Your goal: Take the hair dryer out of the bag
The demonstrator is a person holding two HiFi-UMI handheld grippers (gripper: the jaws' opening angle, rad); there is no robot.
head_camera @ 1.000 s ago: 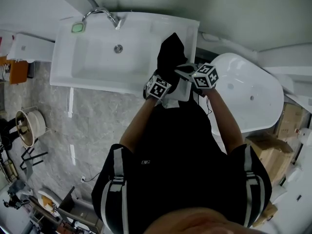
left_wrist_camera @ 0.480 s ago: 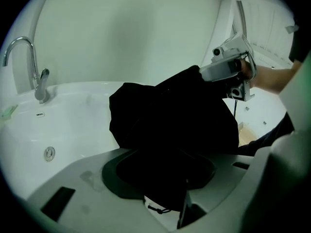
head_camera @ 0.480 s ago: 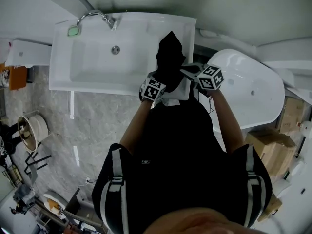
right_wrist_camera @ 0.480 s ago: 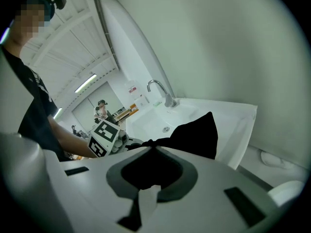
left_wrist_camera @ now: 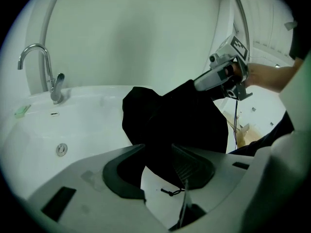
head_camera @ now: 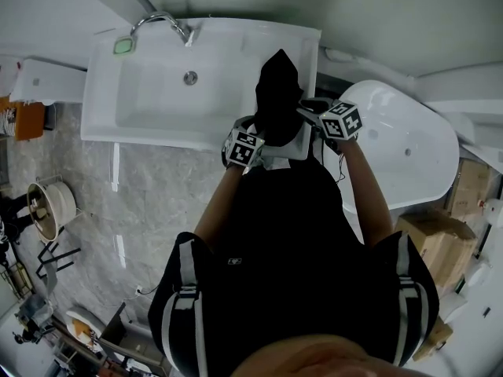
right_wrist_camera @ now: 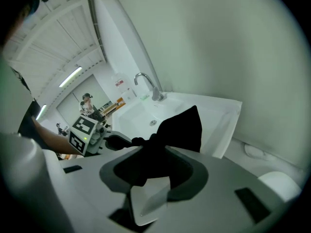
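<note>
A black cloth bag (head_camera: 277, 93) stands bunched on the right end of the white sink counter (head_camera: 306, 45). No hair dryer shows; the bag hides whatever is inside. My left gripper (head_camera: 263, 132) holds the bag's near left side, with dark cloth (left_wrist_camera: 165, 125) filling the gap between its jaws (left_wrist_camera: 160, 161). My right gripper (head_camera: 302, 110) is at the bag's right side and its jaws are opening. Black cloth (right_wrist_camera: 180, 125) still lies between them (right_wrist_camera: 153, 166). In each gripper view the other gripper shows against the bag: the right gripper (left_wrist_camera: 209, 81) and the left gripper (right_wrist_camera: 119, 142).
The sink basin (head_camera: 157, 93) with its chrome tap (head_camera: 161, 22) lies left of the bag. A white bathtub (head_camera: 401, 148) is on the right, with cardboard boxes (head_camera: 440, 242) beside it. A wall runs behind the counter. A thin drawstring (left_wrist_camera: 170, 192) trails on the counter.
The left gripper has shifted a little left and toward the person along the bag's edge. The right gripper has drifted slightly right. The bag keeps its place and shape.
</note>
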